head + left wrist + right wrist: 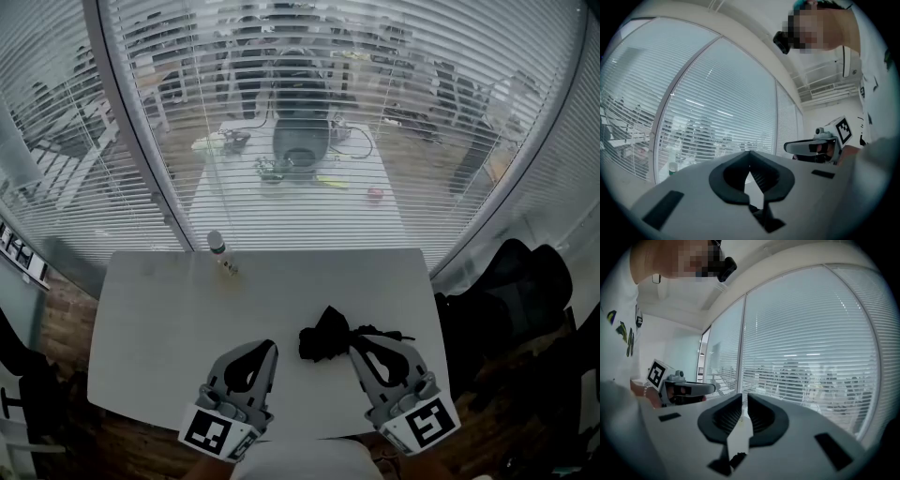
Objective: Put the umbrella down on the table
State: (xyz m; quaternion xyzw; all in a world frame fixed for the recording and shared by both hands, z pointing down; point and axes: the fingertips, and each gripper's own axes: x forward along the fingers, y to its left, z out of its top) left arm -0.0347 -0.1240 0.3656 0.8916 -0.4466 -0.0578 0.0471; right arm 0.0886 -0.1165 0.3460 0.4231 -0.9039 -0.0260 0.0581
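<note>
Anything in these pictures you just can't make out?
- Umbrella: head view shows only a black bundle. Whether the right gripper touches it is unclear, and the right gripper view does not show it.
- Bottle: label too small, head view.
- Room beyond the blinds: slats break it up, all views.

Right end of the black umbrella behind the right hand-held gripper; bottle label illegibly small

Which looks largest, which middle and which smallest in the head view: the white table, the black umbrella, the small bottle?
1. white table
2. black umbrella
3. small bottle

The bottle stands at the table's far edge, farther from the camera, so its true size against the umbrella stays unsure.
</note>
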